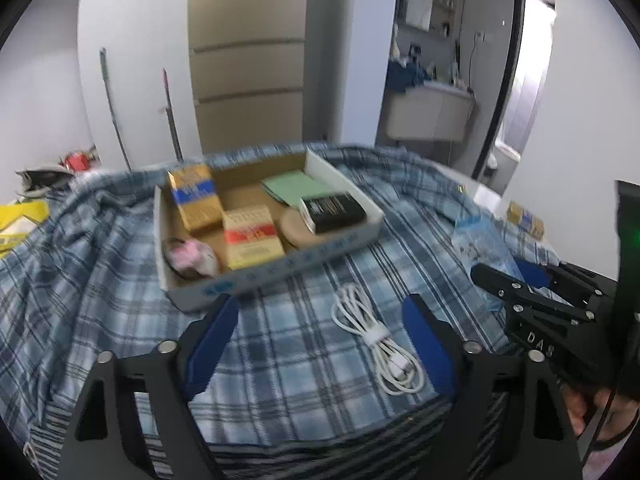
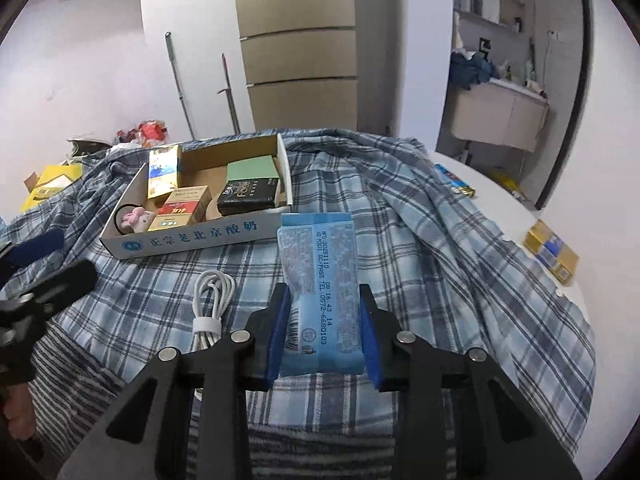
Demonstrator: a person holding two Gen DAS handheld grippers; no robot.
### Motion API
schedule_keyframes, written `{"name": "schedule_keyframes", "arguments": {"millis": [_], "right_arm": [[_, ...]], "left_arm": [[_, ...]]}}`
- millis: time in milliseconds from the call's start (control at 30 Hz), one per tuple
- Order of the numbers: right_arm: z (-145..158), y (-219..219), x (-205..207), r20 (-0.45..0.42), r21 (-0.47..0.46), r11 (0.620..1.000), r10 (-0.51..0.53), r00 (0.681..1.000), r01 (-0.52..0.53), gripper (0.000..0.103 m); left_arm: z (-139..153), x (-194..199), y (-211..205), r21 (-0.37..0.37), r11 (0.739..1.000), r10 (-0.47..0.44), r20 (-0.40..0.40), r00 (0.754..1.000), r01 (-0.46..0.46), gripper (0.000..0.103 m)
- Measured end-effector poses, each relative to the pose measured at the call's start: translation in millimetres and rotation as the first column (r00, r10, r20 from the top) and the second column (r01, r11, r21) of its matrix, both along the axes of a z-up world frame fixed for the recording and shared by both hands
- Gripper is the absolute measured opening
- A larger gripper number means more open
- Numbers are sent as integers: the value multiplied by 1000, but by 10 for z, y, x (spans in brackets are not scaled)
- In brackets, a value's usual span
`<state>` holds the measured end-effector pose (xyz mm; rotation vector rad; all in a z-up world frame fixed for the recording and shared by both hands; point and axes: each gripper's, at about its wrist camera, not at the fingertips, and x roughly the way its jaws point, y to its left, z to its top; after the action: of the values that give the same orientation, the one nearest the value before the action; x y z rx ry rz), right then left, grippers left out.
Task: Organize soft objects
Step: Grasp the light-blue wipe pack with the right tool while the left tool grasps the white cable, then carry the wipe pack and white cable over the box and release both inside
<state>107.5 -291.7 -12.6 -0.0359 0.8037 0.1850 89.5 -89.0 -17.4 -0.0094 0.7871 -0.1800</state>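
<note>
A light blue soft packet is held lifted above the plaid cloth, with my right gripper shut on its lower end. In the left wrist view that packet and the right gripper show at the right. My left gripper is open low over the cloth. A coiled white cable lies between its blue fingers, touching neither; the cable also shows in the right wrist view. Behind stands a shallow cardboard box holding a pink plush, small cartons and a black pack.
The blue plaid cloth covers a white table. At the table's right lie a gold-and-blue carton and a small blue pack. Yellow packaging sits at the far left. A person's hand holds the right gripper.
</note>
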Motion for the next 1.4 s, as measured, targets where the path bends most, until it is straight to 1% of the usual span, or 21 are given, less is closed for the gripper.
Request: {"name": "schedule_keyframes", "arguments": {"millis": [33,100,200,267,333,467,567,633,700,733,767,800,867,900,967,1067,1133,1233,1267,1333,1400], "right_arm": [[-11,2,-33,17,-7,1000,-2,1000,3,32],[-50,-16,-60,41,-7,1000,-10,999,10,32],[-175,-82,-41,32,12,999,-37,999,37,32],[-231,-139,-13,2,45,998,-40,999,40,32],[-225,-177,-9,2,60,997,-52,999,52,32],[-265,-146,1,-11,44,998,-50,999,50,32],[-276,-127,-8,-13,40,998,-41,999,41,32],[-275,-144,-13,-12,46,998,-46,999,47,32],[-288,-159,-5,-22,56,997,-45,999,46,32],[-295,-162,1,-26,58,997,-45,999,47,32],[-301,-166,5,-30,60,997,-45,999,47,32],[-302,-165,7,-31,61,997,-45,999,47,32],[-306,-156,7,-31,58,997,-43,999,44,32],[-305,-151,5,-31,56,998,-42,999,43,32],[-309,-142,6,-32,52,998,-40,999,41,32],[-320,-140,11,-38,48,998,-40,999,41,32],[-325,-142,16,-40,48,998,-40,998,42,32],[-332,-158,22,-42,51,998,-40,998,42,32],[-332,-159,18,-42,52,998,-40,998,42,32],[-311,-151,-12,-26,52,998,-31,999,32,32],[-270,-125,-53,1,37,999,-23,1000,23,32]], "left_arm": [[-45,42,-49,-1,1000,-4,-31,1000,4,79],[-126,107,-116,-16,1000,-15,-79,997,14,68],[-251,198,-203,-35,999,-29,-146,989,24,61],[-319,249,-247,-43,999,-33,-174,984,26,58],[-361,289,-296,-42,999,-34,-187,982,26,57],[-462,392,-414,-38,999,-42,-236,971,34,56],[-577,459,-465,-23,999,-39,-287,957,34,46],[-639,478,-479,-10,999,-33,-303,952,32,45],[-676,487,-461,-23,999,-35,-313,949,29,45],[-682,488,-451,-31,999,-35,-313,949,27,45],[-679,483,-443,-36,999,-35,-308,951,25,42],[-678,478,-439,-37,999,-33,-304,952,23,37],[-688,475,-436,-42,999,-42,-308,950,31,32],[-687,470,-436,-47,998,-48,-307,951,35,27],[-671,459,-430,-54,998,-55,-304,951,40,25],[-617,412,-430,-52,997,-69,-276,959,57,24],[-538,327,-422,-17,998,-69,-233,970,67,24],[-399,170,-372,3,997,-78,-178,981,80,24],[-351,112,-352,26,996,-76,-160,984,81,24],[-247,-24,-291,67,994,-74,-108,991,81,24],[-159,-118,-199,69,995,-62,-74,995,67,24]]}}
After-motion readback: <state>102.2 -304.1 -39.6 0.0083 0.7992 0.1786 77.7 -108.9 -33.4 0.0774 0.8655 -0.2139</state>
